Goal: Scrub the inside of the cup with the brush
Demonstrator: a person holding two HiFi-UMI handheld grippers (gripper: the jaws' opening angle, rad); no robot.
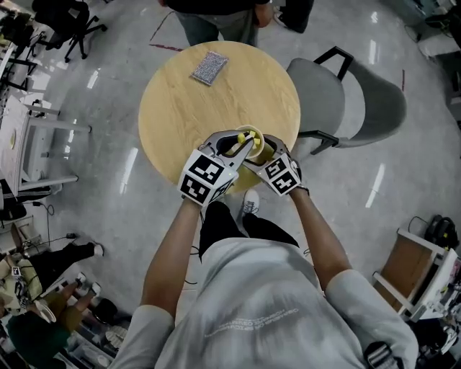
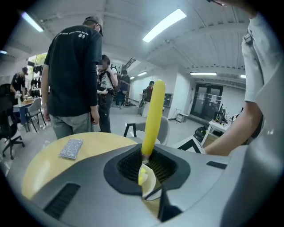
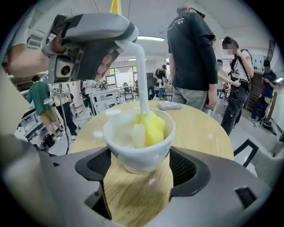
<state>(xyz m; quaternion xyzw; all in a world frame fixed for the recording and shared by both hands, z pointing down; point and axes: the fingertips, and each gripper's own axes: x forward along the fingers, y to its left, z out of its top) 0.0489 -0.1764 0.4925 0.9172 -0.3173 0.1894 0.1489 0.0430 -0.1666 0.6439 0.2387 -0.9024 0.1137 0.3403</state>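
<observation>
Judged mid-scrub, not finished: brush point(image 2: 154, 111) clamped by its yellow handle in left hand-held gripper point(image 2: 146, 162), sponge head down inside cup point(image 3: 138, 153), cup squeezed between right hand-held gripper point(image 3: 140, 167) jaws at desk point(image 1: 180, 108) lower edge, frame centre.

Most of the round table point(image 1: 173, 108) is bare, so a hand can pass there. A silver scrub pad point(image 1: 209, 68) lies near the far edge. A person point(image 1: 216, 21) stands behind it, and a grey chair point(image 1: 353, 101) blocks the right side (just beside the table). The brush point(image 3: 154, 128) takes up much of the cup point(image 3: 137, 155).
</observation>
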